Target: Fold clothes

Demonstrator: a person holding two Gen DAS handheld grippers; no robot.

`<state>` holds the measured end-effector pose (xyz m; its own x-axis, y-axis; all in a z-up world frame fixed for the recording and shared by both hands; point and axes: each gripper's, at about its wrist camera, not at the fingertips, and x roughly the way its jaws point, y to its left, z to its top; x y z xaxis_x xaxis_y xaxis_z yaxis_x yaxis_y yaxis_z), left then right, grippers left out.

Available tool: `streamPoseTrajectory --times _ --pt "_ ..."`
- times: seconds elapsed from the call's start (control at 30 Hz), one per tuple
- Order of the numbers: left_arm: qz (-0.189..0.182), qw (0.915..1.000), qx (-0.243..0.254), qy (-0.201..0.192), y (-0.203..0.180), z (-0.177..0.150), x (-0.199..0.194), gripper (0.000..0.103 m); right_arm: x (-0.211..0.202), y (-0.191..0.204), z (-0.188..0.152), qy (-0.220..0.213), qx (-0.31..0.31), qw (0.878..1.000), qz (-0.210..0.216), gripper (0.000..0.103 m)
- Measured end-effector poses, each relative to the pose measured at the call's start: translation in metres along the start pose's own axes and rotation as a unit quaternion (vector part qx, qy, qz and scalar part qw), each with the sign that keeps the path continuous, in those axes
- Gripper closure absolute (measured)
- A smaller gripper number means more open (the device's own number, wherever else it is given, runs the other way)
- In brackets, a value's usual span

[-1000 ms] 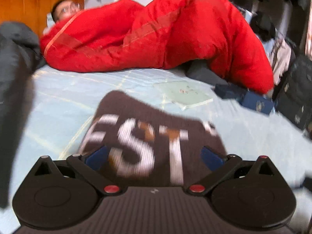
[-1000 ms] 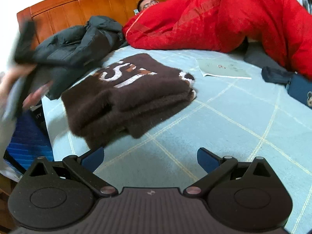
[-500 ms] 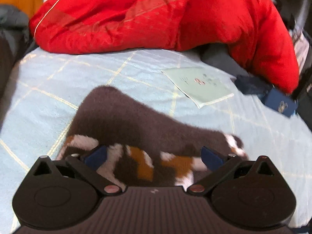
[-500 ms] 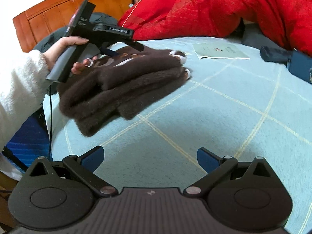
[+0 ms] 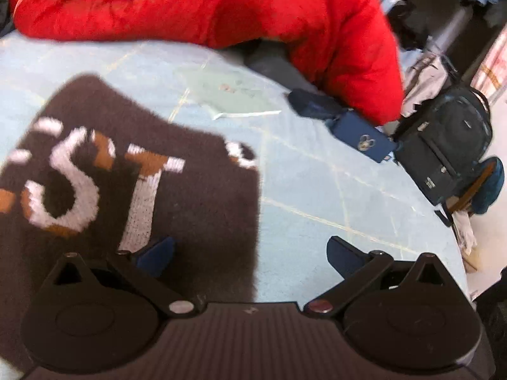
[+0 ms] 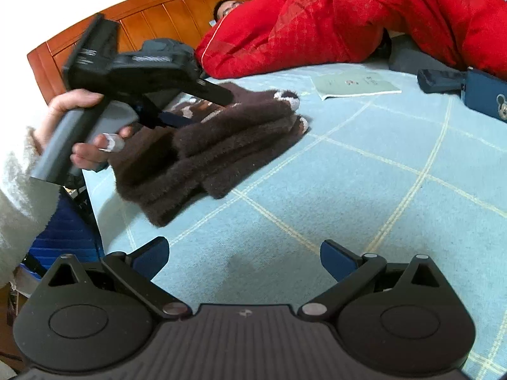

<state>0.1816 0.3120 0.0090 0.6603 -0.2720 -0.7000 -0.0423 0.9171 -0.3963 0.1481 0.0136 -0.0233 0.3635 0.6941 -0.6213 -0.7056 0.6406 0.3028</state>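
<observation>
The folded brown sweater (image 6: 221, 145) looks fuzzy and soft. The light blue checked bed cloth (image 6: 364, 196) under the right gripper looks flat and matt. The orange-brown wooden headboard (image 6: 164, 19) far ahead shines.

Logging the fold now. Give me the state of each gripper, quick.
Left gripper: open, holding nothing, over the sweater edge.
Right gripper: open, holding nothing, over the bed.
</observation>
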Motion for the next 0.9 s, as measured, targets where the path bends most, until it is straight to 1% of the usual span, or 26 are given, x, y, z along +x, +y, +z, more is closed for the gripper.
streamPoseTrajectory --times 0.07,0.1,0.2,0.23,0.3,0.4,0.5,0.6,0.7,0.8,0.9 --pt "0.038 0.9992 0.007 -0.008 -0.004 -0.01 -0.004 0.001 -0.003 0.0 -0.001 -0.004 0.003 1.0 -0.003 0.0" --pt "0.049 0.9988 0.004 -0.006 -0.005 -0.015 -0.004 0.001 -0.003 -0.001 -0.001 -0.003 0.007 1.0 -0.002 0.0" --pt "0.027 0.9993 -0.02 0.02 -0.003 -0.032 0.004 0.001 -0.004 0.001 -0.003 -0.001 0.011 1.0 0.0 0.0" --pt "0.026 0.9993 -0.016 0.019 -0.006 -0.037 0.0 0.001 -0.005 0.003 -0.004 0.001 0.009 1.0 0.001 0.0" --pt "0.031 0.9993 0.007 0.02 -0.013 -0.039 -0.008 0.001 -0.008 0.006 -0.006 0.002 0.004 1.0 0.003 0.0" --pt "0.046 0.9985 0.031 0.002 -0.019 -0.039 -0.022 0.001 -0.012 0.007 -0.01 0.004 0.004 1.0 0.003 0.0" --pt "0.06 0.9978 0.018 -0.022 -0.014 -0.04 -0.024 0.001 -0.012 0.008 -0.013 0.009 0.011 1.0 0.001 0.0" --pt "0.063 0.998 0.001 -0.003 -0.01 -0.045 -0.013 0.001 -0.012 0.012 -0.015 0.023 0.006 1.0 -0.005 0.0" --pt "0.067 0.9976 0.009 0.01 -0.016 -0.052 -0.01 0.001 -0.012 0.018 -0.018 0.041 -0.004 0.999 -0.012 0.0" --pt "0.057 0.9983 0.012 -0.001 -0.022 -0.052 -0.023 0.001 -0.012 0.021 -0.021 0.048 -0.002 0.999 -0.011 0.0" --pt "0.056 0.9983 0.009 -0.015 -0.021 -0.052 -0.032 0.001 -0.012 0.021 -0.022 0.051 0.003 0.999 -0.012 0.0"
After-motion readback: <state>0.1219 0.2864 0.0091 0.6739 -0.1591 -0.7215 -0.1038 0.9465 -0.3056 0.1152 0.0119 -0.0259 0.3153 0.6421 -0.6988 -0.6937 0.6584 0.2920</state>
